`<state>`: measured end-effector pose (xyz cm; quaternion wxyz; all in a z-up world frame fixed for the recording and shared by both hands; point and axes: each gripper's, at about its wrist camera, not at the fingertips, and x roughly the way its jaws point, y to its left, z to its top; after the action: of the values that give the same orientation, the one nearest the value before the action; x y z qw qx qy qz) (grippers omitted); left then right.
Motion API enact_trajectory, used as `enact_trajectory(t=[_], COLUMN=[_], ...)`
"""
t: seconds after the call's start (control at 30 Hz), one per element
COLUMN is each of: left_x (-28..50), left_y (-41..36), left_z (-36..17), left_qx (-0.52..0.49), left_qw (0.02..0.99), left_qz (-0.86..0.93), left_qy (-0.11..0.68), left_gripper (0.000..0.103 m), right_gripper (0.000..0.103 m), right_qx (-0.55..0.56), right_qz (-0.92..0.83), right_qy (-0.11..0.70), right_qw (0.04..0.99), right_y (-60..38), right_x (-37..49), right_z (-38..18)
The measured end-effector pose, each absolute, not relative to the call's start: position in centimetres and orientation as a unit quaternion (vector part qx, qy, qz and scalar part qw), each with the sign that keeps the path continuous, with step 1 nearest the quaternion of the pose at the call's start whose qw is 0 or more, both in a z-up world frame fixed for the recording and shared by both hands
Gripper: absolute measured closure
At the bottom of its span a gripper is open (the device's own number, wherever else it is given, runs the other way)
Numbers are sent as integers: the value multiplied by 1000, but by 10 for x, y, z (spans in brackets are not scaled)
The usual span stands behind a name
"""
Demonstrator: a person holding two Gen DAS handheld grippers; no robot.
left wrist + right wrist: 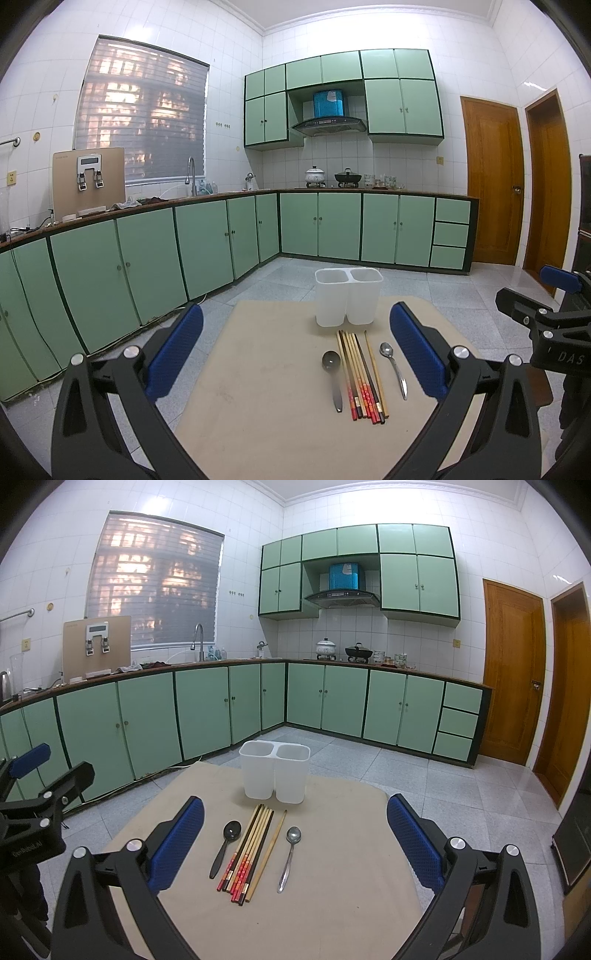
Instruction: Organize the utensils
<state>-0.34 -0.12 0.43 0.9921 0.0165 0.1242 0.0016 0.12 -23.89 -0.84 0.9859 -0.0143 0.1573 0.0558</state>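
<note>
A white two-compartment utensil holder (348, 297) (275, 773) stands empty at the far side of a beige table (266, 387) (340, 886). In front of it lie a dark spoon (331, 373) (226, 845), several chopsticks (362, 376) (251, 853) in a bundle, and a metal spoon (394, 367) (290, 856). My left gripper (295, 354) is open and empty above the table, left of the utensils. My right gripper (295, 838) is open and empty, with the utensils between its fingers in view. Each gripper shows in the other's view (543, 306) (40, 786).
Green kitchen cabinets (147, 251) line the left and back walls, with a sink, pots and a stove hood above. Two wooden doors (495, 181) stand at the right. The floor is grey tile (461, 295) around the table.
</note>
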Motion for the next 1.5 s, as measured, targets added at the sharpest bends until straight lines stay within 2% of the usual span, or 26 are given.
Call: enact_trajectory(t=[1.5], left_x=[-3], left_y=[0], left_z=[3], left_qx=[17], left_qw=[992], left_qz=[2], left_qy=[125], left_gripper=[5], right_gripper=[6], right_qx=[-12], right_qz=[55], right_qy=[157], right_qw=[986], right_y=[-237], right_x=[3], right_z=[-7])
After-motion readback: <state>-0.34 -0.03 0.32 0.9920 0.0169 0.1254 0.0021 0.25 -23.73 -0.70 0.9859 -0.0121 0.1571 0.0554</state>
